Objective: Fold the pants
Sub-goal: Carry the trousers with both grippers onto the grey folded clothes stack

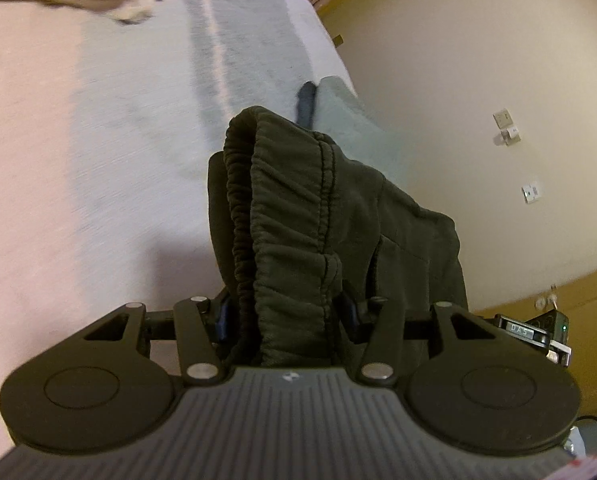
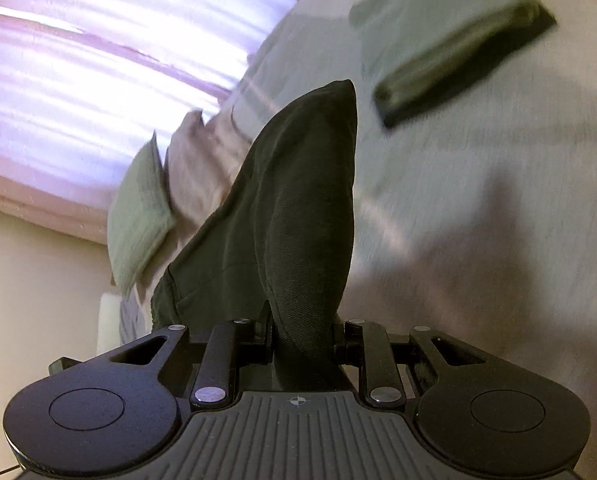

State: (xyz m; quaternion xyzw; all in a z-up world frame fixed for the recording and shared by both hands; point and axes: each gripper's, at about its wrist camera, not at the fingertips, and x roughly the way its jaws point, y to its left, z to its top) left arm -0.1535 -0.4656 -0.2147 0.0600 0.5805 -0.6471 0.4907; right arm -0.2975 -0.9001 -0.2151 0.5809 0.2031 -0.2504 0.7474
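Note:
Dark olive pants (image 1: 298, 208) hang between both grippers above a pale bedspread (image 1: 130, 128). My left gripper (image 1: 286, 312) is shut on the gathered elastic waistband, which bunches up between its jaws and hides the fingertips. In the right wrist view my right gripper (image 2: 304, 336) is shut on a thick fold of the same pants (image 2: 294, 208), which rises in a dark peak in front of the camera. Both views are blurred by motion.
A folded stack of green and dark garments (image 2: 450, 44) lies on the bed (image 2: 478, 200) at the far right. A green pillow (image 2: 138, 212) and beige fabric (image 2: 202, 160) sit by the curtain (image 2: 98, 60). A cream wall (image 1: 478, 100) with sockets (image 1: 506, 128) flanks the bed edge.

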